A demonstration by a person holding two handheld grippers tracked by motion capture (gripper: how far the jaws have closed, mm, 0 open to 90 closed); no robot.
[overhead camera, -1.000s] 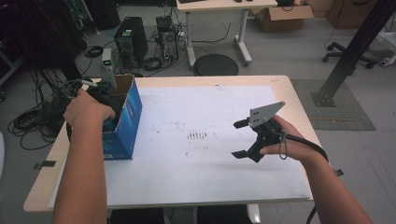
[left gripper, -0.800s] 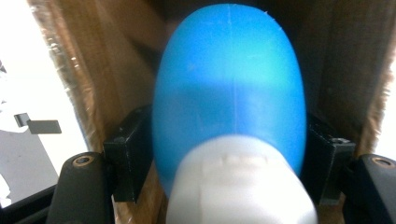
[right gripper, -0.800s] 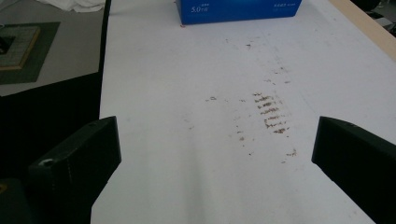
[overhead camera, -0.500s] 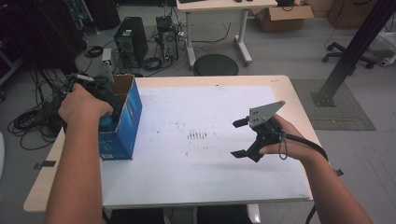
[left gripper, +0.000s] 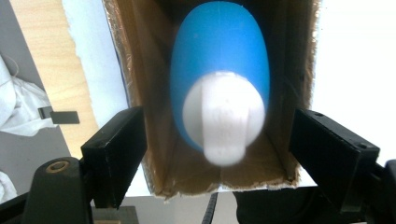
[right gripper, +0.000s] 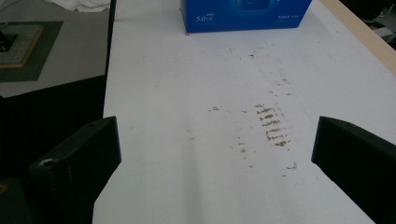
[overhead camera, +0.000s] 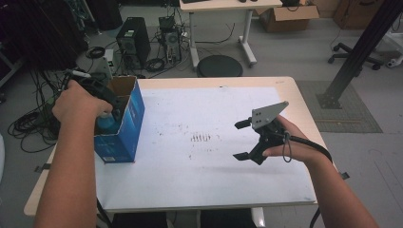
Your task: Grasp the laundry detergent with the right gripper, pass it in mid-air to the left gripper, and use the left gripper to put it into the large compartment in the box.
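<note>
Bottle (left gripper: 219, 84), blue-bodied with a white cap (left gripper: 223, 116), stands upright inside the open cardboard box (left gripper: 135, 70), and the left gripper (left gripper: 219, 154) hangs straight above it. Its jaws have just been opening; they now stand apart on either side of the cap, their pads clear of it, with the bottle between and below them and nothing gripped. Judging by the smooth, rounded plastic, the body would be slick and would taper away from flat pads, so the cap or the neck under it looks the surer place to take hold. It is probably light, stiff enough not to crush under a modest squeeze, and not fragile. The box walls sit close to the bottle, so a straight vertical approach seems the only clean one.

The right gripper (overhead camera: 254, 140) waits well apart over the white table cover (overhead camera: 199, 190), jaws spread wide and empty.

The left gripper view looks down the box's brown inner walls and shows how the cap sits between the jaws. In the high view the left hand (overhead camera: 78, 102) covers most of that, leaving a patch of blue at the box mouth, but that view places the box (overhead camera: 121, 128) near the table's left edge. The right gripper view shows the box's blue printed outer face (right gripper: 245, 14) and brown smudges (right gripper: 271, 123) on the cover.
</note>
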